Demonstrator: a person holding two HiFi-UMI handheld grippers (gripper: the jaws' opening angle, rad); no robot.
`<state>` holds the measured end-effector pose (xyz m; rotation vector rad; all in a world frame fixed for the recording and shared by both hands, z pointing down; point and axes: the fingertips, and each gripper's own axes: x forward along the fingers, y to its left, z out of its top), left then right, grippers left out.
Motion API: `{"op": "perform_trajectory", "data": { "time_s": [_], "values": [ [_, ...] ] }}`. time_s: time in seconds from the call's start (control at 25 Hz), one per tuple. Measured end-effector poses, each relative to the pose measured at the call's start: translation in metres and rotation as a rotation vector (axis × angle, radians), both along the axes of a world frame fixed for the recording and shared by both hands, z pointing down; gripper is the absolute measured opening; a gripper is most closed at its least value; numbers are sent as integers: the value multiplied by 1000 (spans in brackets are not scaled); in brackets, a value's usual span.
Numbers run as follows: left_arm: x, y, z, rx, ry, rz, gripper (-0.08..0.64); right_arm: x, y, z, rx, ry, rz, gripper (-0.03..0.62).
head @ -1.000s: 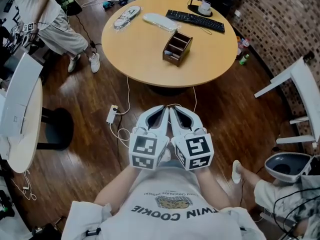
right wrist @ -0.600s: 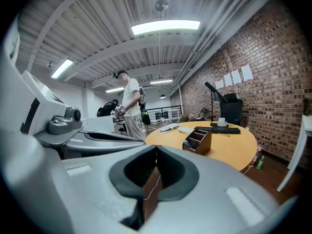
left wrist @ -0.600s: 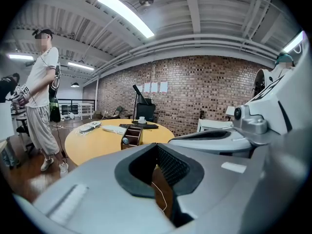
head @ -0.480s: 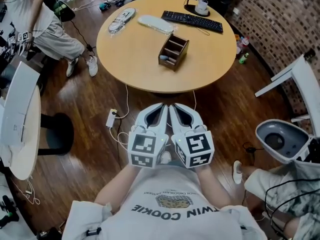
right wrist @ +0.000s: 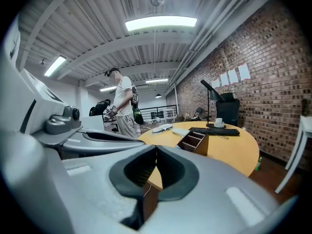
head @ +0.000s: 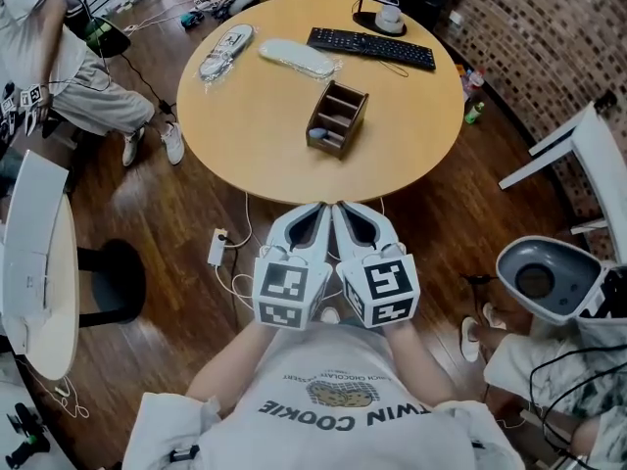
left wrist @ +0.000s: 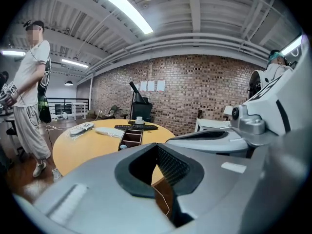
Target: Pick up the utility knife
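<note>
From the head view, the left gripper (head: 318,208) and right gripper (head: 339,207) are held side by side, touching, over the wood floor just short of the near edge of the round table (head: 245,125). Only this view looks down into the wooden organizer (head: 338,118) at mid-table, where a small pale object (head: 318,136) lies in the nearest compartment. Whether that is the utility knife is too small to tell. The gripper views show instead that each pair of jaws is closed with nothing between them, and they take in the far brick wall (left wrist: 195,91) and a standing person (right wrist: 122,106) at the left.
</note>
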<state>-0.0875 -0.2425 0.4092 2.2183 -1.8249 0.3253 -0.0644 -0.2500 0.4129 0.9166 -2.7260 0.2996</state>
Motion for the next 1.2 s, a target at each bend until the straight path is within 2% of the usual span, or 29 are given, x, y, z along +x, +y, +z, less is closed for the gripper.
{"op": "perform_trajectory", "data": {
  "time_s": [0.2,0.52,0.76,1.2],
  "values": [
    [-20,-29,3,-10,2,48,6,-20,-29,2,-13,1,26,2],
    [-52,-73,16,-18,-39,134,7,-51,-69,15,-31,20,86,2],
    [-64,-99,30,-16,-71,237,7,-65,-88,26,-51,40,125,3],
    [-79,-133,61,10,-278,427,24,-72,-108,47,-73,66,203,2]
  ]
}}
